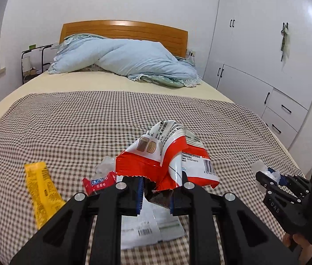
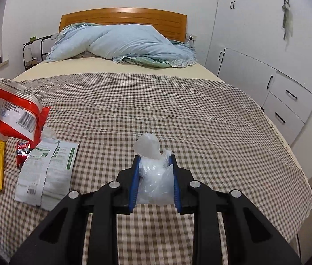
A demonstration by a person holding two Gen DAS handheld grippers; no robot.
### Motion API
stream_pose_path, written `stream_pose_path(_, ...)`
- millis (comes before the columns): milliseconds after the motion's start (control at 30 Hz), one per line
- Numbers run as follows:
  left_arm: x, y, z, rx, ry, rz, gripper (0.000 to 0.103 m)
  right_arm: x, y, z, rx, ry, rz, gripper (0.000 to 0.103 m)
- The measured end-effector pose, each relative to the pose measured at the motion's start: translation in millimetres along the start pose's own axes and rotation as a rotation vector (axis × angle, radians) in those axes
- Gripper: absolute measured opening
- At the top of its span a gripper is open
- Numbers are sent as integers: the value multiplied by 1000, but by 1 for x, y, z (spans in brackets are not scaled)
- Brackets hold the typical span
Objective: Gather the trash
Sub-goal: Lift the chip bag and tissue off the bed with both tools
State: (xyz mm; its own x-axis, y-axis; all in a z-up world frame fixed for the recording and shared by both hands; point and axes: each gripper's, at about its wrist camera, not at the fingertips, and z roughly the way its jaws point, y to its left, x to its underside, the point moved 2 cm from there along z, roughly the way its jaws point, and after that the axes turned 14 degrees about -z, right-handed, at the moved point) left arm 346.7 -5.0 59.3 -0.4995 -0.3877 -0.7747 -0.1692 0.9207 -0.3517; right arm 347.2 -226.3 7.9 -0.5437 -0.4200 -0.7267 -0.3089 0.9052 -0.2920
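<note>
Bed [image 2: 134, 66] w/ wooden headboard [image 1: 125, 31] straight ahead of both grippers; white wardrobe [image 1: 266, 44] off to the right. Pale blue duvet [image 1: 122, 59] heaped far ahead by the headboard. Brown-checked blanket [image 2: 178, 110] spread under both tools, covering near half of bed.

Left gripper [image 1: 158, 190] clamped on red-and-white snack bag [image 1: 169, 154], crumpled, lifted clear of blanket, sticking up and fwd from the jaws. Same bag seen far left in right wrist view [image 2: 14, 110].

White-and-green wrapper [image 2: 47, 167] flat on blanket, directly below left gripper, front-left of right gripper. Yellow wrapper [image 1: 41, 190] flat on blanket, left of left gripper, well apart from it. Small red wrapper [image 1: 99, 182] just left of left gripper's left finger, btwn yellow wrapper and white-and-green one. Clear crumpled plastic bit [image 1: 105, 165] just beyond red wrapper.

Right gripper [image 2: 155, 172] closed on clear plastic bag [image 2: 151, 176], wad squeezed btwn blue pads [image 2: 134, 183], top poking fwd past fingertips, held above blanket. Right gripper also at far right of left wrist view [image 1: 268, 176], hand [image 1: 295, 240] on handle partly visible.
</note>
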Motion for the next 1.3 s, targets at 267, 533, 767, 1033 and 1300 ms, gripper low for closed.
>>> stream_pose_path(267,10,-4,-38,14,-10,-1,14,12,-4,-29,23,-3,19,26)
stream_pose_path(533,22,-11,-68,24,-12,22,14,24,-6,-60,54,-20,44,26)
stream_pose_path(767,34,-14,-92,32,-13,38,14,35,-8,-82,59,-27,60,26)
stream_pose_path(1033,46,-14,-112,34,-16,40,14,48,-8,-105,60,-41,58,26)
stream_pose_path(1300,59,-11,-130,34,-11,44,14,59,-1,-127,47,-64,52,26)
